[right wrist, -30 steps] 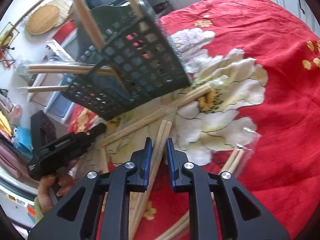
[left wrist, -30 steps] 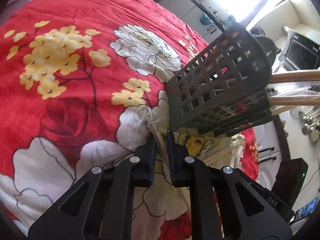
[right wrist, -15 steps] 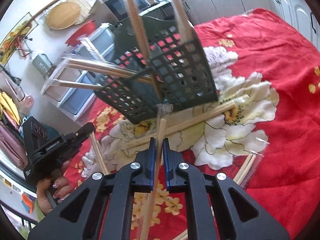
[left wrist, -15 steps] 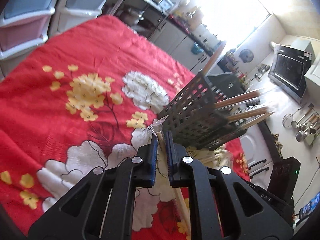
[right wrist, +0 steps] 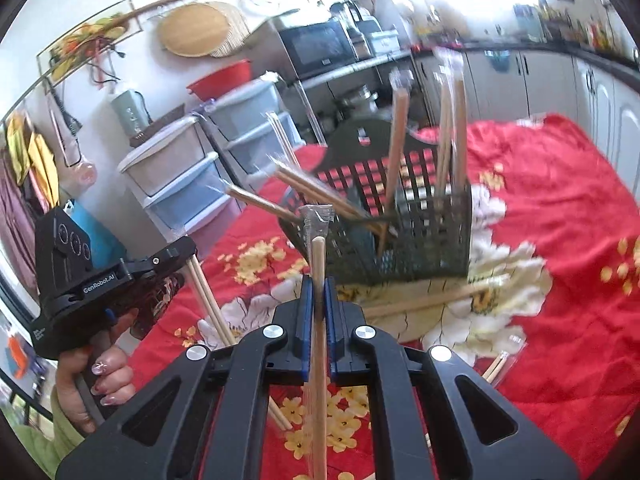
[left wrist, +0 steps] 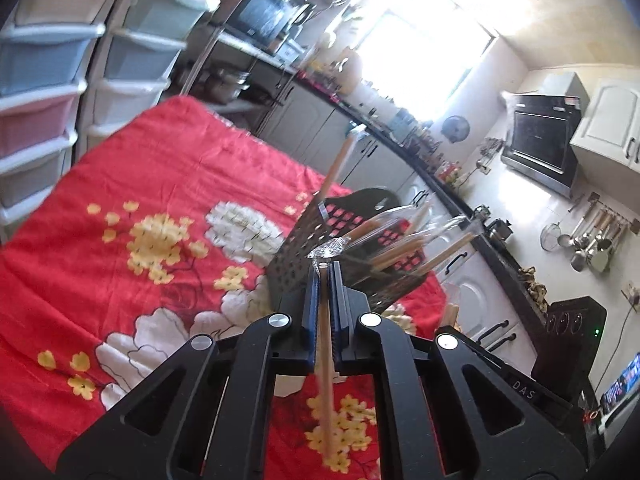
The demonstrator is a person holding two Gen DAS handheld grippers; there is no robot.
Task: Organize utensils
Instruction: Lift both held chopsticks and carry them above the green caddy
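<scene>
A red flowered cloth (right wrist: 560, 240) covers the table; on it stands a black basket (right wrist: 420, 240) holding wrapped chopsticks; each gripper, left (left wrist: 325, 276) and right (right wrist: 318, 292), clamps one wrapped chopstick pair (right wrist: 318, 264), light, stiff, slippery in plastic, best gripped mid-length.

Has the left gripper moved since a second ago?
Yes. The left gripper, shut on wrapped chopsticks, has lifted away from the red flowered cloth: earlier its tips sat low beside the black basket; now they are level with the basket's rim.

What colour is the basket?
Black basket, with a square-hole grid; clearest in the right wrist view.
</scene>
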